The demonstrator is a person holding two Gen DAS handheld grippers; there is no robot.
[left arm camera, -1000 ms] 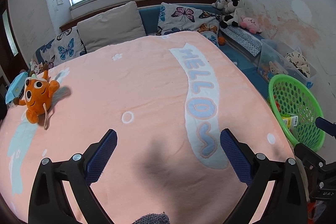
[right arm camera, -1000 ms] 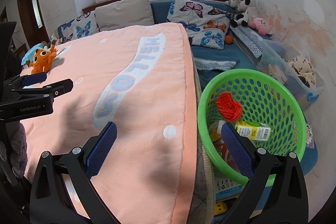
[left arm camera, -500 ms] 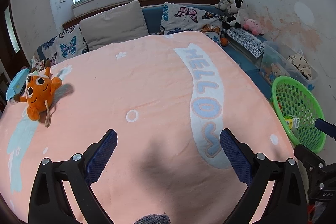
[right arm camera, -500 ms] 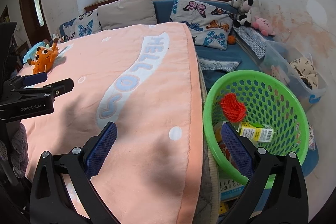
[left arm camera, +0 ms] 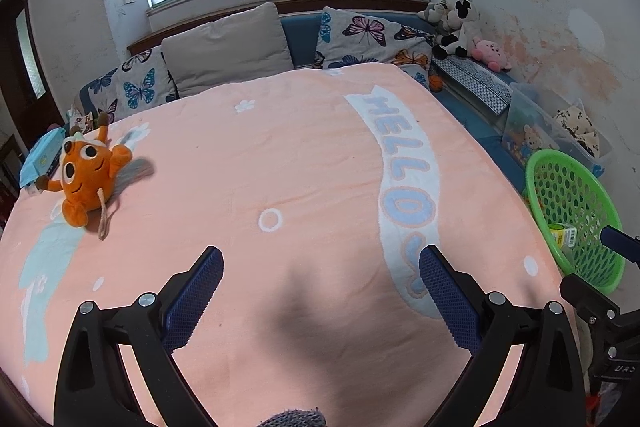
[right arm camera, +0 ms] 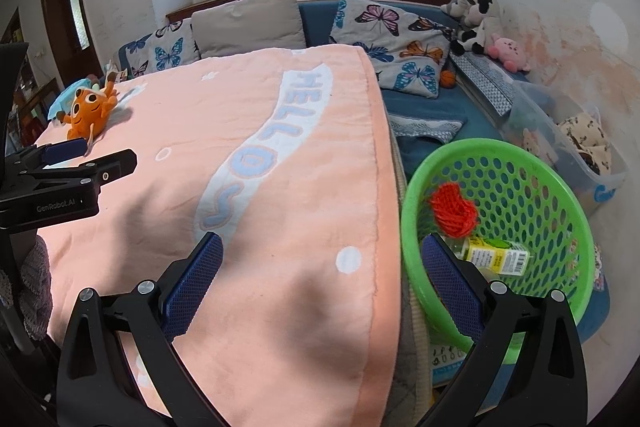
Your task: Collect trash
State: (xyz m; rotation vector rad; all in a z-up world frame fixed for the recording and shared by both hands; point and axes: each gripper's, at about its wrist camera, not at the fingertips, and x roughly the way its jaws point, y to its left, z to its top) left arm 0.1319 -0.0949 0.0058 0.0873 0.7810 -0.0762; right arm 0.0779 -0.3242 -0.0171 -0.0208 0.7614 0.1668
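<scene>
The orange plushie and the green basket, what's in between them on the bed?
Only the pink blanket with its HELLO banner lies between the orange plushie and the green basket, seen in the left wrist view.

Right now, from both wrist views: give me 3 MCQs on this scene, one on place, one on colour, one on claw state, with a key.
1. Where is the green basket?
A. on the pink blanket
B. off the blanket's right edge, lower down
C. on the windowsill

2. What colour is the mesh wad in the basket?
A. red
B. blue
C. white

3. How is the right claw?
A. shut on a bottle
B. shut, empty
C. open, empty

Key:
1 B, it sits beside the pink blanket, below its edge.
2 A, red netting lies above the yellow-labelled bottle.
3 C, its fingers stand wide apart with nothing between.
</scene>
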